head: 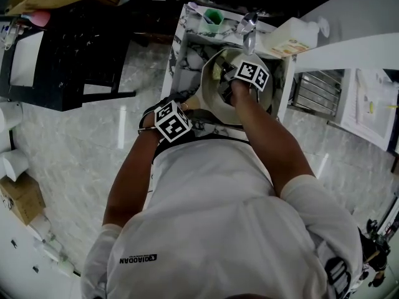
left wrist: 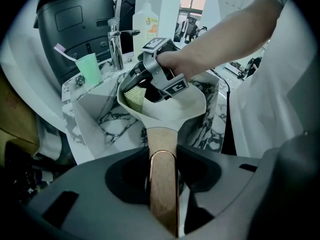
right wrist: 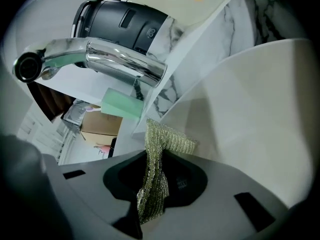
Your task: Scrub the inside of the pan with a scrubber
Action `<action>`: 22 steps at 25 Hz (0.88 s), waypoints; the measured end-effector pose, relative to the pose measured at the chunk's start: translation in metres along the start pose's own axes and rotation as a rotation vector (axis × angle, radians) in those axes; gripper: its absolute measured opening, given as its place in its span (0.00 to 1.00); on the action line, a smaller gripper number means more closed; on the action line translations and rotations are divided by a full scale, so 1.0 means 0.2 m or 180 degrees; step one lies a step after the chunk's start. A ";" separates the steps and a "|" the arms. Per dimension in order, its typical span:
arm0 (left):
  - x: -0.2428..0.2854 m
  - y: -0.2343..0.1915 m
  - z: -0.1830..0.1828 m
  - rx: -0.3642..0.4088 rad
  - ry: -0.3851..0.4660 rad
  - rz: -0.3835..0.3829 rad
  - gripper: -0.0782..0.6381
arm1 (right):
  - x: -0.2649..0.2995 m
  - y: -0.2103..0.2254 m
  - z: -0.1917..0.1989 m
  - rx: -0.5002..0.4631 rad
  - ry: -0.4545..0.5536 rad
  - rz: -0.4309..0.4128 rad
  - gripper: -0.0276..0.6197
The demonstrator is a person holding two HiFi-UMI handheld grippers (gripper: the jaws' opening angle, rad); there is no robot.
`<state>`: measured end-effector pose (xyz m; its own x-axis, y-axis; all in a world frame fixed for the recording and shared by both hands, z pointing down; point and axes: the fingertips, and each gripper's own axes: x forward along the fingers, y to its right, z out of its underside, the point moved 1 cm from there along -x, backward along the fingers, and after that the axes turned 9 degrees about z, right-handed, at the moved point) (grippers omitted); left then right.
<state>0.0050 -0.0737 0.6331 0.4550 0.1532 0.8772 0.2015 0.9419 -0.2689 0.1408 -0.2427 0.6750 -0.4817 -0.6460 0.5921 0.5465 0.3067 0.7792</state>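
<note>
Pan (left wrist: 177,113): pale cream shell with a smooth matte interior and a deep rounded wall. Its flat wooden handle (left wrist: 161,140) ends in a copper-toned edge band.

Scrubber (right wrist: 161,143): yellow-green woven mesh, coarse and faintly glittering, folded into a limp strip.

Sink (left wrist: 97,121): white marble pattern with dark veins, angular basin.

Faucet (right wrist: 112,59): polished chrome, curved spout.

Left gripper (left wrist: 163,176): jaws clamped on the wooden handle, which runs straight out between them. The pan is held over the sink basin.

Right gripper (right wrist: 152,196): jaws pinching the lower part of the scrubber. The upper end of the mesh projects past the jaw tips and bends over against the pan's inner wall.

In the left gripper view, the right gripper reaches down into the pan from above. The scrubber at its tip lies against the interior on the pan's left side.

In the head view, the pan sits in the sink directly ahead of the person. The left gripper is at its near-left edge and the right gripper is over its middle.

Green cup (left wrist: 89,70) holding a toothbrush (left wrist: 61,50) stands on the sink ledge just beside the faucet. White bottle (left wrist: 145,24) stands near the faucet's other side.
</note>
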 end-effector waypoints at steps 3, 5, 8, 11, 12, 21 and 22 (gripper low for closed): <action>-0.01 0.00 0.00 0.0020 -0.0008 -0.0014 0.35 | 0.00 -0.04 0.05 -0.0005 -0.0047 -0.0021 0.19; -0.01 0.00 0.00 0.0022 -0.0004 -0.0007 0.35 | -0.01 -0.06 0.08 -0.0027 -0.0068 -0.0015 0.19; 0.01 0.00 0.01 -0.0002 -0.0013 0.0023 0.35 | -0.01 -0.08 0.11 -0.0053 -0.0095 0.0008 0.19; 0.03 0.00 0.05 -0.0044 -0.0055 0.0070 0.35 | -0.02 -0.10 0.14 -0.0052 -0.0123 0.0031 0.19; 0.03 0.00 0.05 -0.0046 -0.0054 0.0075 0.35 | -0.02 -0.10 0.15 -0.0037 -0.0130 0.0038 0.19; 0.02 0.00 0.04 -0.0031 -0.0040 0.0080 0.35 | -0.07 -0.18 0.26 0.0235 -0.0272 -0.0047 0.19; 0.02 0.00 0.04 -0.0044 -0.0038 0.0096 0.35 | -0.08 -0.19 0.28 0.0223 -0.0317 -0.0052 0.19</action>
<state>-0.0004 -0.0711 0.6392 0.4505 0.1850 0.8734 0.2000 0.9325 -0.3006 0.0893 -0.2050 0.6481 -0.5576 -0.5798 0.5941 0.4907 0.3470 0.7993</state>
